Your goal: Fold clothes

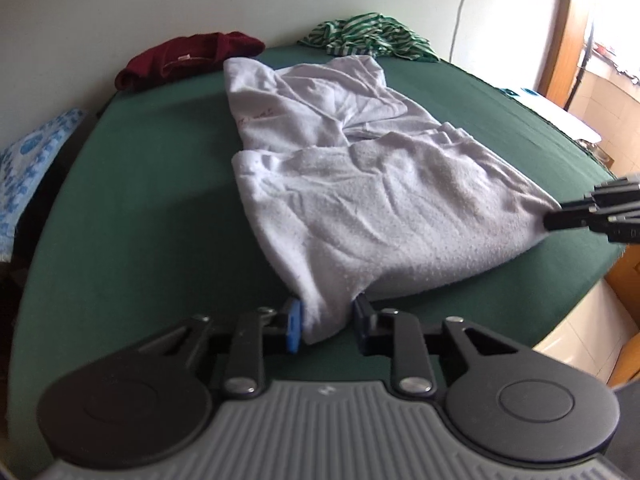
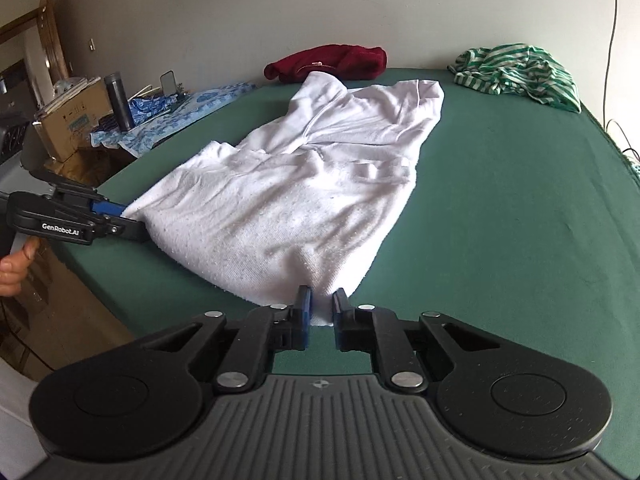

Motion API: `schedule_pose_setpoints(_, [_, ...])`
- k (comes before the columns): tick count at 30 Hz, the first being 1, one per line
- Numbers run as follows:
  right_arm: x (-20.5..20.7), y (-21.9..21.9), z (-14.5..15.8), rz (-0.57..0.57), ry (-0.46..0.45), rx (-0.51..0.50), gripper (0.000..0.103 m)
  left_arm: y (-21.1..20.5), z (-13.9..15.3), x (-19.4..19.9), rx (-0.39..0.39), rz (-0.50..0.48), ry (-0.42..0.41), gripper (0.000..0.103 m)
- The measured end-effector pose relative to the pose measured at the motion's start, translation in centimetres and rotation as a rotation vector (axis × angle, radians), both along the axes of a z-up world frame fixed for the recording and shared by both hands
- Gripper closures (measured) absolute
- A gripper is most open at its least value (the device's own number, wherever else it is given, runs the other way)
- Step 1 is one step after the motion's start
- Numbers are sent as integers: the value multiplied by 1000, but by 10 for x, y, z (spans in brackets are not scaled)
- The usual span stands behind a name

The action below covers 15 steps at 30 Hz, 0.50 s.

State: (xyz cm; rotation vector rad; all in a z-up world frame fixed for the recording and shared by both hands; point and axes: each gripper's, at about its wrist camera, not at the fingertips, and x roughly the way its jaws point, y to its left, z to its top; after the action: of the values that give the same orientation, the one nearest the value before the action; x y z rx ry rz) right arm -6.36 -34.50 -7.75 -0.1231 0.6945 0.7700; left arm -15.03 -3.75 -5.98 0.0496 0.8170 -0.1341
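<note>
A white garment (image 1: 360,184) (image 2: 304,192) lies spread along the green table (image 1: 140,200) (image 2: 500,220), its lower part turned inside out and folded up over the rest. My left gripper (image 1: 326,320) (image 2: 134,220) is shut on the garment's near left corner. My right gripper (image 2: 320,312) (image 1: 550,216) is shut on the near right corner, and white cloth shows between its fingers. Both held corners sit low over the table's near edge.
A dark red garment (image 1: 188,60) (image 2: 328,62) and a green-and-white striped garment (image 1: 372,38) (image 2: 516,70) lie at the far edge by the wall. Left of the table are a blue patterned cloth (image 2: 168,116), a cardboard box (image 2: 76,116) and a dark bottle (image 2: 120,100). A hand (image 2: 16,268) holds the left gripper.
</note>
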Motion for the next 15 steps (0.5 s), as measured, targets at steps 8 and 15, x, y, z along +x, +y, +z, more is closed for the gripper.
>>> schedule_pose_setpoints(8, [-5, -2, 0, 33, -13, -22, 70, 4, 4, -15, 100, -12, -11, 48])
schedule_pose_setpoints(15, [-8, 8, -5, 49, -61, -15, 57, -15, -7, -3, 205, -66, -85, 46])
